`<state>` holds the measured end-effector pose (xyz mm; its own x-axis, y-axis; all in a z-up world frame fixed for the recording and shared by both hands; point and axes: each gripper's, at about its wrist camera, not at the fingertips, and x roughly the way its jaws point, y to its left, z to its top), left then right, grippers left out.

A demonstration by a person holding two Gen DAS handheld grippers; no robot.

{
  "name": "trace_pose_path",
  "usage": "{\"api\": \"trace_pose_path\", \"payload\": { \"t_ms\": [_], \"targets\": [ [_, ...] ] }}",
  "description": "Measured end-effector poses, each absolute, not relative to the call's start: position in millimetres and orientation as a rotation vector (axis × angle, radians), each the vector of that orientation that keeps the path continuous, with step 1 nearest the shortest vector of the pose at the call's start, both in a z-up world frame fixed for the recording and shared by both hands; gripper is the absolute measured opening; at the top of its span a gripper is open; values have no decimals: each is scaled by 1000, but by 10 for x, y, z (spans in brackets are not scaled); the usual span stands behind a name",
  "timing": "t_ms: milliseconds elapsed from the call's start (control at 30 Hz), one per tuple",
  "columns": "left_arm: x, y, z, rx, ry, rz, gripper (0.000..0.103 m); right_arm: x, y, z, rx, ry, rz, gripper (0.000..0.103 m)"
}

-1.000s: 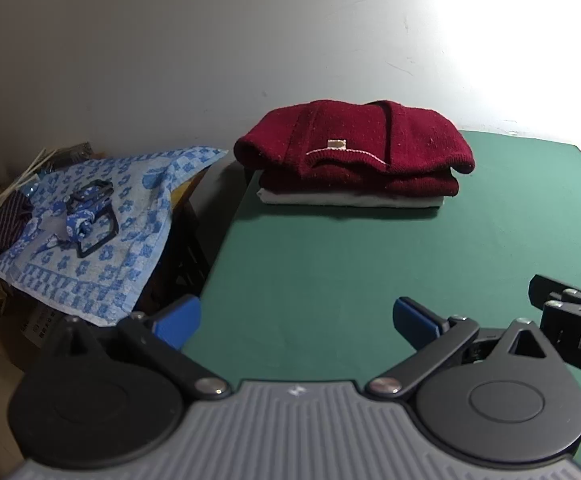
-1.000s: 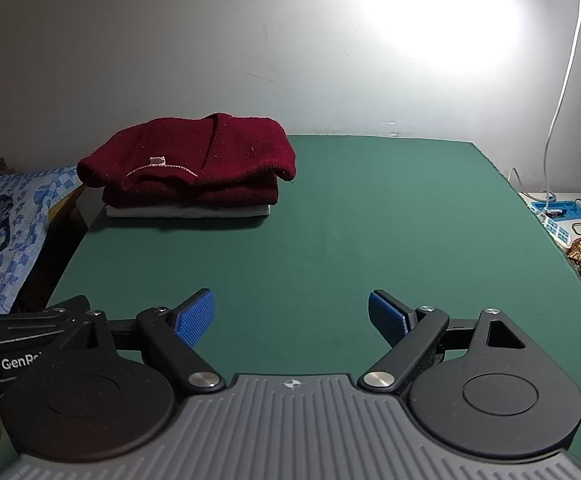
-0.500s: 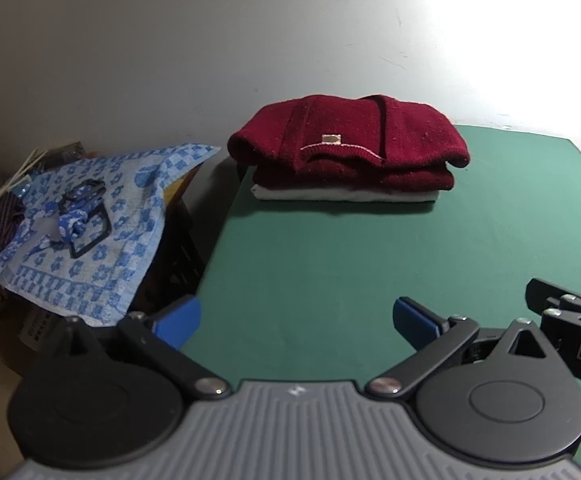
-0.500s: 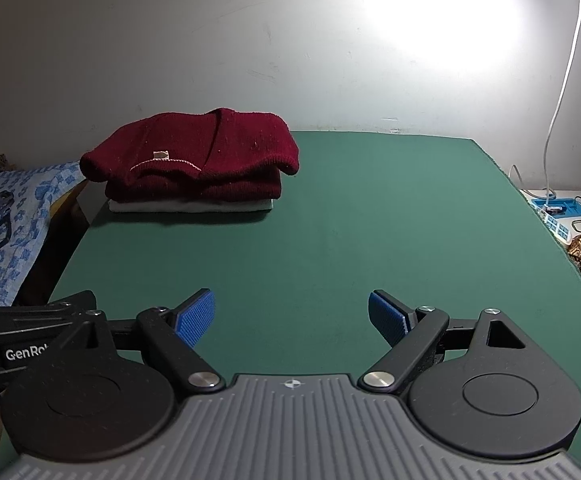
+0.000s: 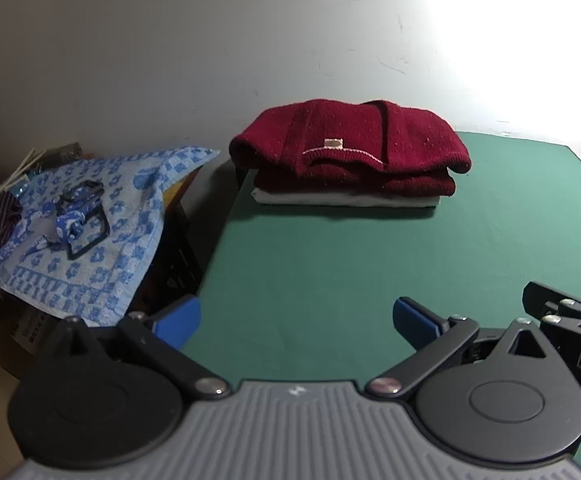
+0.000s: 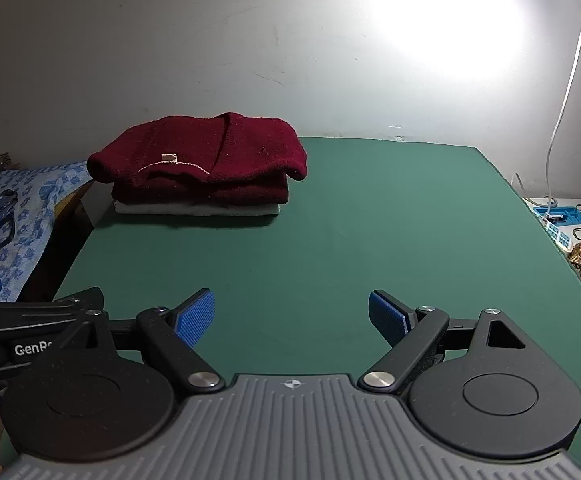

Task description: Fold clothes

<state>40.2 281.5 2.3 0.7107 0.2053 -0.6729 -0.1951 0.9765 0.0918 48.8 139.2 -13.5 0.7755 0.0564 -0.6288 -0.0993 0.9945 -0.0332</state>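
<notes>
Through the left wrist view, we are holding the left tongs spread wide and gripping nothing above the near edge of the green surface, while the folded red sweater is sitting on a white folded garment at the far left corner, well apart from the tongs. To the left, off the surface, a blue patterned cloth is lying loose, looking unfolded. We are judging that reaching for it risks dragging it across the surface's edge, or snagging the small dark-strapped item resting on it. Through the right wrist view, we are keeping the right tongs parted just as wide, with nothing between them, over bare green surface; the stack is sitting far ahead and to the left, against the wall. If we are swinging across toward the left, the two tools, already close side by side, could be knocking together, or brushing the stack and spoiling its folds.
</notes>
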Motion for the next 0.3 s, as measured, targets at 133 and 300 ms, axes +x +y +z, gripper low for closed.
{"api": "trace_pose_path", "payload": {
  "t_ms": [133,300],
  "targets": [
    [395,2835,41,11,742,224,102,474,1414,-129,-67,673,88,86],
    [384,2843,50,17,738,229,102,465,1430,-123,-66,670,92,86]
  ]
}}
